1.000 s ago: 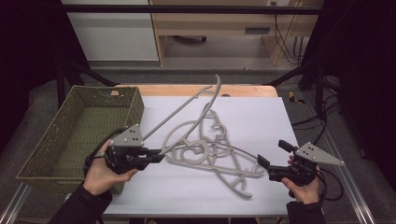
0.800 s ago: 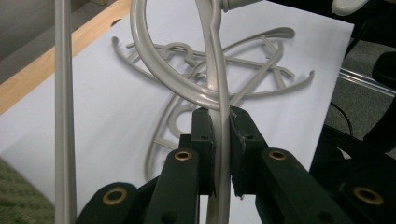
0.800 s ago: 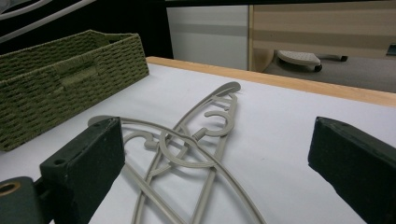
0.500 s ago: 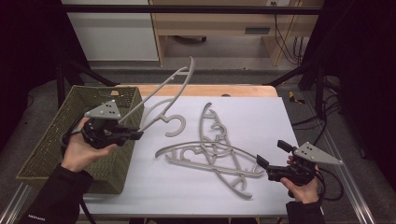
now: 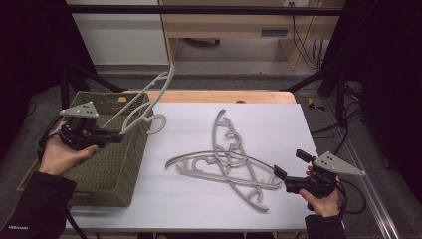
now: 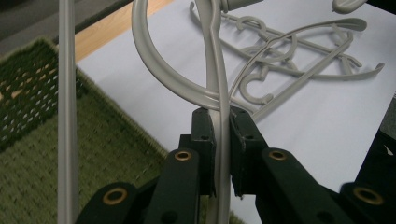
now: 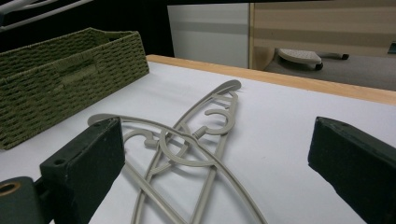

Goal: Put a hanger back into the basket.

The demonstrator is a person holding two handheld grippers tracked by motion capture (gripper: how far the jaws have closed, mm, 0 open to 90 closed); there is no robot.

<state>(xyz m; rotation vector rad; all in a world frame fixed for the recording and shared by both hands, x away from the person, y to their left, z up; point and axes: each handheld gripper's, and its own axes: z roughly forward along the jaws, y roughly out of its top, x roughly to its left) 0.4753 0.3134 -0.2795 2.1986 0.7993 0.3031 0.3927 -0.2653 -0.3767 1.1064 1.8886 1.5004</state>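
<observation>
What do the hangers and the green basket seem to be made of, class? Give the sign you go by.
Hangers: probably moulded plastic, pale grey and matt, with smooth, rounded bars and cut-out shapes. The one held in the left tongs looks the same.
Basket: seemingly woven fibre or paper cord, olive green, with a ribbed weave on its walls; the exact fibre cannot be told.
</observation>
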